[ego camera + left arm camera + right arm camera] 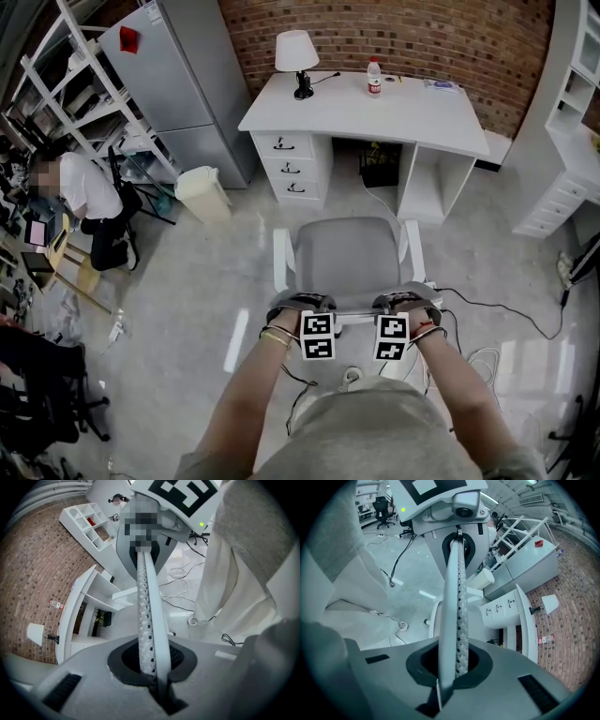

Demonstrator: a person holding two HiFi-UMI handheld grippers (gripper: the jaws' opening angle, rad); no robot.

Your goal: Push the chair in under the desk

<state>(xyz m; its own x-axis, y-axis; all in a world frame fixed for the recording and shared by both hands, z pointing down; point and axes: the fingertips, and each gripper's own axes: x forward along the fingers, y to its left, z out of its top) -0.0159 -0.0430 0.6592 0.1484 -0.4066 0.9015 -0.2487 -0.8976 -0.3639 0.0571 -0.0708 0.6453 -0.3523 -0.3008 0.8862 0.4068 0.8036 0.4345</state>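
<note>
**A:** Closest to us are the person's forearms [246, 398], stretched out to the back of the chair [349, 255]. The left hand-held gripper [142, 562] and the right hand-held gripper [458, 543] point tip to tip along the top of the backrest.

**B:** Gripping it?

**A:** No. Both pairs of jaws are pressed together with nothing between them, so I'd say they're just laid there to shove.

**B:** So we're at the very start of the push?

**A:** Looks that way. The chair faces the worktop [375, 112] but stands well away from it, out on the open floor. The seat is roughly lined up with the kneehole [370, 159], perhaps a touch left of it.

**B:** What does the move need?

**A:** A straight, even push from both sides, I reckon, so the chair doesn't swing towards the drawers [291, 169].

**B:** Anything in the way?

**A:** Something dark [380, 169] sits at the back of the kneehole, and a wire trails out from there across the floor. Another cable [497, 314] loops near the chair's right side, and the wheels could catch on either.

**B:** The rest?

**A:** A lamp [296, 52] and a bottle [374, 77] on top, and a bin [203, 192] and a seated person [89, 202] off to the left, well clear.
</note>
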